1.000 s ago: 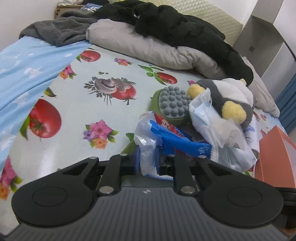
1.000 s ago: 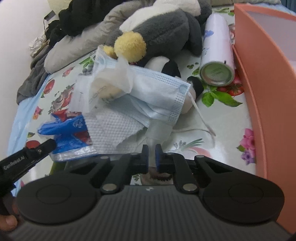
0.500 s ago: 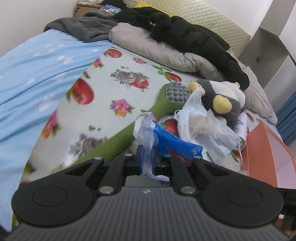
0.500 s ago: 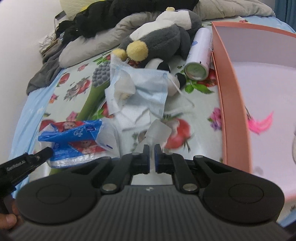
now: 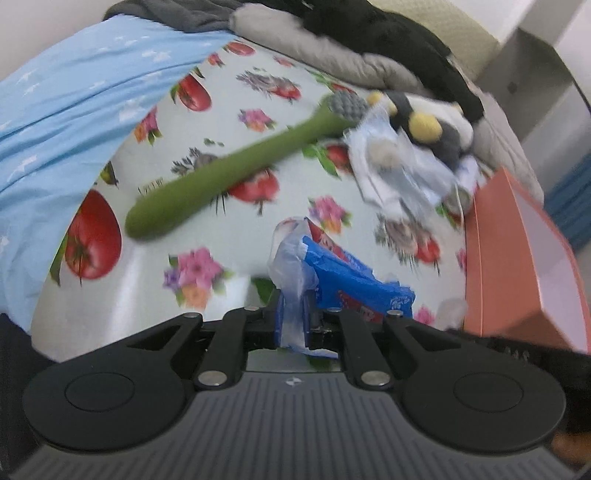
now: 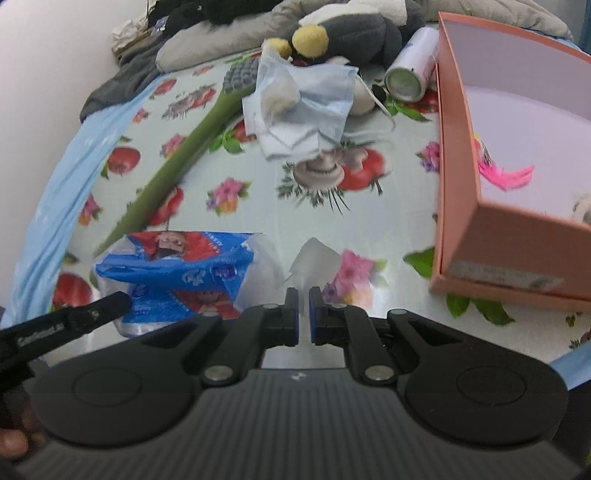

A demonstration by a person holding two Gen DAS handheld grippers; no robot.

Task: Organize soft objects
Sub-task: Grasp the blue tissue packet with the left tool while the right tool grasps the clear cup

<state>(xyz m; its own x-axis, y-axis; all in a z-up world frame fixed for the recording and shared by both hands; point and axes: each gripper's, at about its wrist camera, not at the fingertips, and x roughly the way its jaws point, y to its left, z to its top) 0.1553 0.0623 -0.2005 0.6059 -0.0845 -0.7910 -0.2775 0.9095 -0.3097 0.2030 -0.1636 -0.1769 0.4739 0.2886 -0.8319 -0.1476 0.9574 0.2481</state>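
My left gripper (image 5: 295, 325) is shut on a blue and red plastic tissue pack (image 5: 351, 280) and holds it above the bed; the pack also shows in the right wrist view (image 6: 181, 273). My right gripper (image 6: 303, 317) is shut on a thin clear plastic scrap (image 6: 314, 262). A pile of blue face masks and white tissues (image 6: 299, 107) lies against a grey plush penguin (image 6: 354, 29). The orange box (image 6: 517, 236) stands open at the right, with a pink feather (image 6: 502, 171) inside.
A long green massage stick with a grey knobbed head (image 5: 236, 173) lies across the fruit-print sheet (image 5: 221, 266). A white spray can (image 6: 413, 70) lies beside the box. Grey and black clothing (image 5: 369, 40) is heaped at the back. A blue sheet (image 5: 66, 110) covers the left.
Both grippers have pulled back and up from the pile, carrying the tissue pack and the plastic scrap. The green stick is now fully uncovered. More of the box's inside shows.
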